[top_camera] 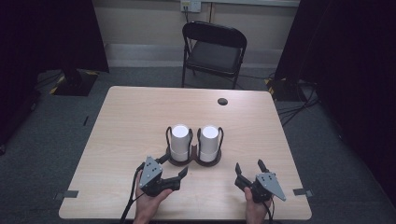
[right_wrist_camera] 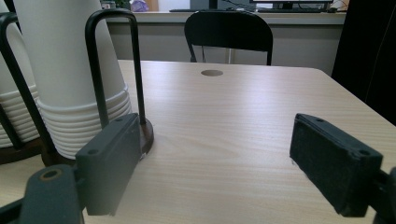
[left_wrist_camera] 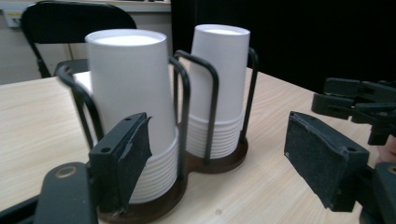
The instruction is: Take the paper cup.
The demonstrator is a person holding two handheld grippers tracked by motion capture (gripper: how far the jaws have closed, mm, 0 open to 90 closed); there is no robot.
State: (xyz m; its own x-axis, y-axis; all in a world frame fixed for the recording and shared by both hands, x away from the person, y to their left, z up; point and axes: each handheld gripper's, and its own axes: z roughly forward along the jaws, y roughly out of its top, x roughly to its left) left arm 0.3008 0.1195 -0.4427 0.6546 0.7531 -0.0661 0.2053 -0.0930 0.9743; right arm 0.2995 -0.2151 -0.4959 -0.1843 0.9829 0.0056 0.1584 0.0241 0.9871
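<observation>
At the lower middle of the high view, the left gripper (top_camera: 173, 169) sits just below the dark two-ring cup holder (top_camera: 194, 160), its fingers apart with nothing between them, while the right gripper (top_camera: 250, 166) rests farther right on the surface (top_camera: 126, 121), fingers also spread and empty. Two stacks of white paper cups, the left stack (top_camera: 180, 141) and the right stack (top_camera: 209, 142), stand upside down inside the holder's wire loops; from above, the number of cups in each cannot be counted. Across the left gripper view, the left stack (left_wrist_camera: 133, 107) fills the centre-left and one finger (left_wrist_camera: 125, 156) lies close against its lower rims, so a careless closing could pinch several nested cups at once, catch a wire loop (left_wrist_camera: 184, 116), or drag the whole holder; whether that finger already touches the cups is hard to tell. Toward the left edge of the right gripper view, the right stack (right_wrist_camera: 74, 70) is cut off at the top, and the fingers (right_wrist_camera: 109, 163) stand wide over bare wood, too far off to steady the base if the holder tips.
</observation>
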